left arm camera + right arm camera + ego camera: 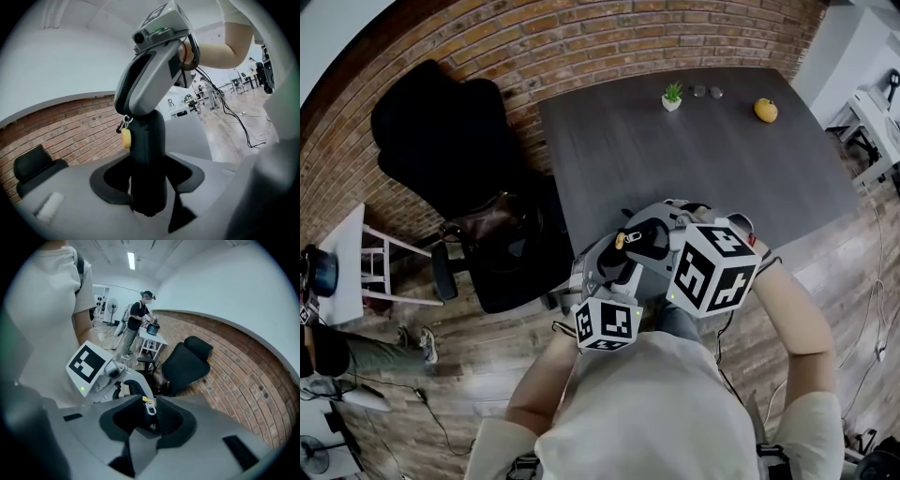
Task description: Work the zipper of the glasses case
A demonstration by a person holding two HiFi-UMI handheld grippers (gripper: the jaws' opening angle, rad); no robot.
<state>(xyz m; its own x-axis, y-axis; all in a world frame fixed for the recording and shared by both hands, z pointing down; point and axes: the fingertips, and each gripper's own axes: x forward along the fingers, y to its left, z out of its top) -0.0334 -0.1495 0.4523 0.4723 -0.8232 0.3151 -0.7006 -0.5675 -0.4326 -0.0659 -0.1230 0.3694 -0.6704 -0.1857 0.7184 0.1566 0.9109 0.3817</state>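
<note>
Your left gripper [147,187] held the dark glasses case [149,154] upright between half-spread jaws, in the air over the near left corner of the table [675,159]. Your right gripper [150,420] had narrow, open jaws around the case's top end, with the yellow tag [125,138] hanging loose. From your head, both grippers hid most of the case. The zipper line itself was too dark to trace.

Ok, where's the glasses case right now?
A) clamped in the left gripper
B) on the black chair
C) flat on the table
A: in the left gripper view the dark glasses case stands between the jaws of the left gripper, which press on both its sides.
</note>
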